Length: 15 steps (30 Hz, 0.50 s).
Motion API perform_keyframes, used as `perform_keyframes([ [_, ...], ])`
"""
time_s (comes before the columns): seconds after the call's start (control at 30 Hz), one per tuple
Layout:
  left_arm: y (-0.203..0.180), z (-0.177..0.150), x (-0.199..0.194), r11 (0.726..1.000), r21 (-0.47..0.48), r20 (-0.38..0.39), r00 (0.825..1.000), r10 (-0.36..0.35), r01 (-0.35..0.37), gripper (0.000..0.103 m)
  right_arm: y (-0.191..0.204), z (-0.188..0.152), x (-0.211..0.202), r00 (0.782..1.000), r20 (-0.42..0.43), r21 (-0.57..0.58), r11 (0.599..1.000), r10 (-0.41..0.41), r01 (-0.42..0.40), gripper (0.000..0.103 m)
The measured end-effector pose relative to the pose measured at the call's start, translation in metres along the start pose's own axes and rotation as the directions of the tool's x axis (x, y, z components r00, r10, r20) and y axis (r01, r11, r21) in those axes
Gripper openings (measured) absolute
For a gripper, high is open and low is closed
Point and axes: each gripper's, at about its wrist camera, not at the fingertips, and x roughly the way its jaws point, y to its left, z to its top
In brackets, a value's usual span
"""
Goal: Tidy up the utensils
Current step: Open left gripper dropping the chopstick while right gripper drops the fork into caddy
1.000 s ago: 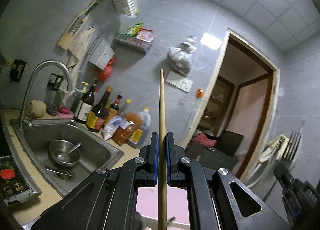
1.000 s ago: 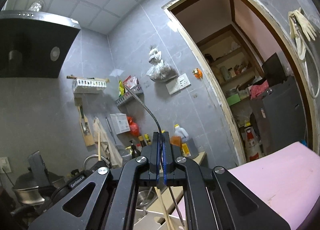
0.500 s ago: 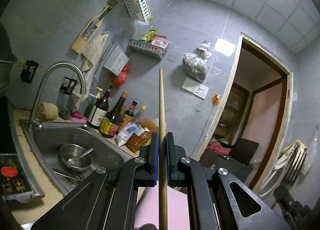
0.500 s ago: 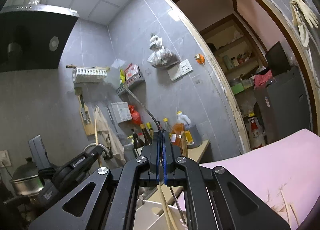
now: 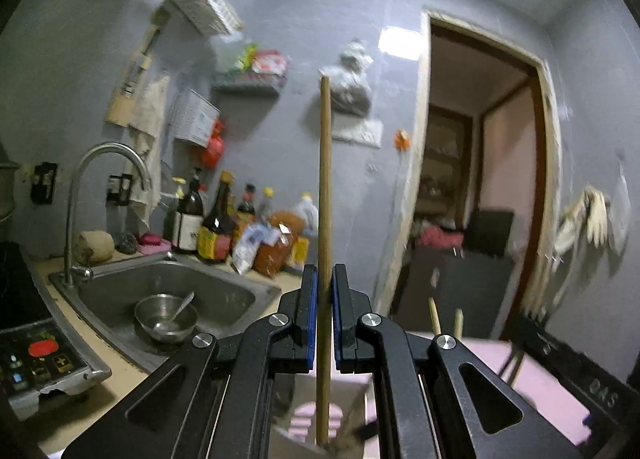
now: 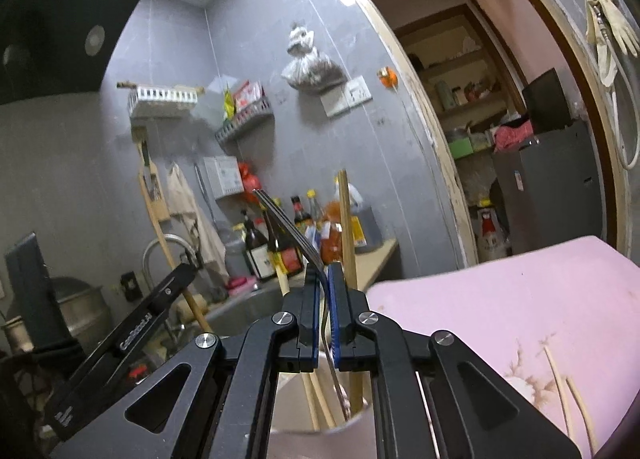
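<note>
Left wrist view: a long, round, pale wooden chopstick (image 5: 325, 195), plain and unmarked, standing upright through the middle of the frame, top end level with a bag hung on the grey tiled wall. Lower end reaching down into a pale holder (image 5: 352, 403) just below the fingers, above a pink mat (image 5: 548, 379). Two more wooden stick tips (image 5: 434, 315) poking up to the right. Left hand-held gripper (image 5: 325, 291) clenched on the chopstick, blue pads pressed to both of its sides. At the lower right, the other black tool, with raised lettering too blurred to read. To the left, a steel sink (image 5: 240, 299) set in the counter, with a metal bowl (image 5: 166, 317) and spoon inside; bottles (image 5: 216, 219) lined up behind, labels unreadable.

Right wrist view: a thin metal utensil (image 6: 292, 231), its curved handle rising up and to the left out of the fingers, narrow shaft dropping below them into the holder (image 6: 360, 415). Which utensil, cannot tell: working end hidden. Right hand-held gripper (image 6: 325, 291) clamped on it, only a sliver of gap between the blue pads. Wooden chopsticks (image 6: 347, 227) standing in the same holder, just behind the fingers. Left hand-held gripper (image 6: 176, 275) at lower left, gripping its chopstick; white print along its body partly legible, possibly "GenRobot.AI". Loose chopsticks (image 6: 560, 383) lying on the pink mat (image 6: 500, 307) at right.
</note>
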Motion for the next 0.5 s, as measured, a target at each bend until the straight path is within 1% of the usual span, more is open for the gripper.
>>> perform_keyframes([
  [0.1,-0.002,-0.004,0.006,0.999,0.016,-0.073,0.997,-0.031,0.032,0.005,-0.001,-0.002,0.000,0.999,-0.038,-0.002,1.000,0.011,-0.011,0.006],
  [0.13,-0.002,-0.003,0.006,0.999,0.011,-0.098,0.994,-0.043,0.044,0.005,-0.001,-0.002,0.000,0.998,-0.052,-0.002,1.000,0.021,-0.021,0.009],
  [0.17,-0.001,-0.003,0.007,0.998,-0.002,-0.125,0.990,-0.062,0.062,0.006,-0.003,-0.001,-0.001,0.998,-0.062,0.004,0.999,0.032,-0.032,0.013],
  [0.2,0.000,-0.003,0.006,0.997,-0.019,-0.144,0.986,-0.079,0.077,0.006,-0.003,-0.001,-0.002,0.997,-0.065,0.009,0.999,0.040,-0.039,0.014],
  [0.23,0.001,-0.002,0.006,0.994,-0.045,-0.161,0.982,-0.104,0.098,0.006,-0.003,0.000,-0.003,0.997,-0.066,0.010,0.999,0.040,-0.040,0.019],
  [0.27,0.002,0.000,0.005,0.993,-0.059,-0.167,0.979,-0.114,0.106,0.006,-0.003,0.001,-0.006,0.997,-0.062,0.008,0.999,0.046,-0.045,0.021],
  [0.3,0.001,0.002,0.003,0.991,-0.069,-0.174,0.977,-0.125,0.115,0.007,-0.003,0.003,-0.008,0.997,-0.058,0.004,0.999,0.052,-0.052,0.021],
  [0.33,0.002,0.004,0.000,0.989,-0.080,-0.175,0.975,-0.134,0.122,0.009,-0.002,0.005,-0.011,0.997,-0.053,-0.001,0.998,0.060,-0.060,0.023],
  [0.4,0.002,0.009,-0.005,0.984,-0.112,-0.172,0.972,-0.160,0.142,0.019,0.001,0.011,-0.018,0.997,-0.036,-0.015,0.997,0.074,-0.075,0.027],
  [0.43,0.001,0.013,-0.007,0.981,-0.124,-0.167,0.971,-0.171,0.151,0.026,0.003,0.014,-0.022,0.996,-0.023,-0.024,0.996,0.081,-0.081,0.032],
  [0.47,0.001,0.017,-0.010,0.979,-0.131,-0.161,0.971,-0.174,0.154,0.029,0.004,0.017,-0.026,0.996,-0.008,-0.033,0.996,0.086,-0.086,0.037],
  [0.5,-0.001,0.021,-0.014,0.978,-0.135,-0.155,0.972,-0.179,0.158,0.029,0.006,0.021,-0.030,0.996,0.008,-0.041,0.995,0.091,-0.090,0.040],
])
